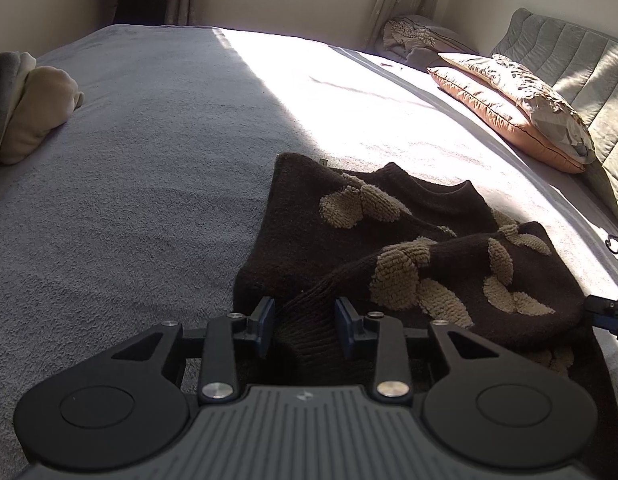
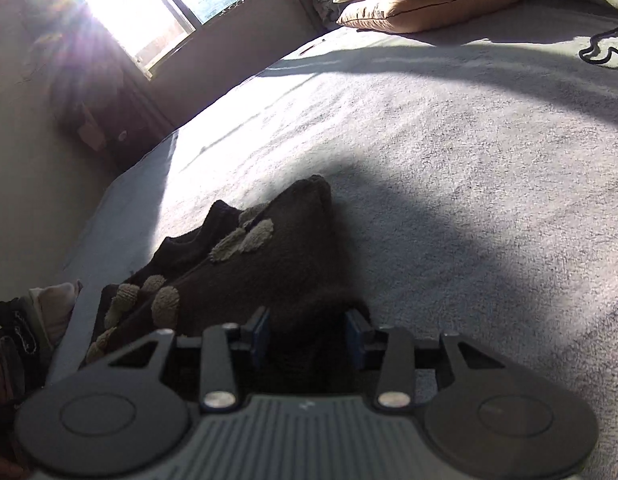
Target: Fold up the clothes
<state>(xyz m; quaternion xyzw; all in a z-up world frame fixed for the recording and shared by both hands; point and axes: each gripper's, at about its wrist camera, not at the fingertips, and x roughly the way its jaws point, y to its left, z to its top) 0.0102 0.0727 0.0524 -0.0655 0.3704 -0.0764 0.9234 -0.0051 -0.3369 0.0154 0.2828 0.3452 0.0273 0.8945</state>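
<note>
A bed (image 1: 129, 160) covered by a grey fleece blanket was seen. On it were laid a brown sweater (image 1: 389, 248) near, stacked pillows (image 1: 509, 108) far right, and folded clothes (image 1: 29, 108) left.

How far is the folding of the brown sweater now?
Partly done: the brown sweater lies doubled over on the grey bed cover. In hand: its near edge sits between the open left gripper and right gripper. Left: the bundle looks loose; more folding is likely needed.

A dark knitted sweater (image 1: 389, 240) with looped beige patches lies on a matt, fuzzy grey fleece blanket (image 1: 129, 180).
</note>
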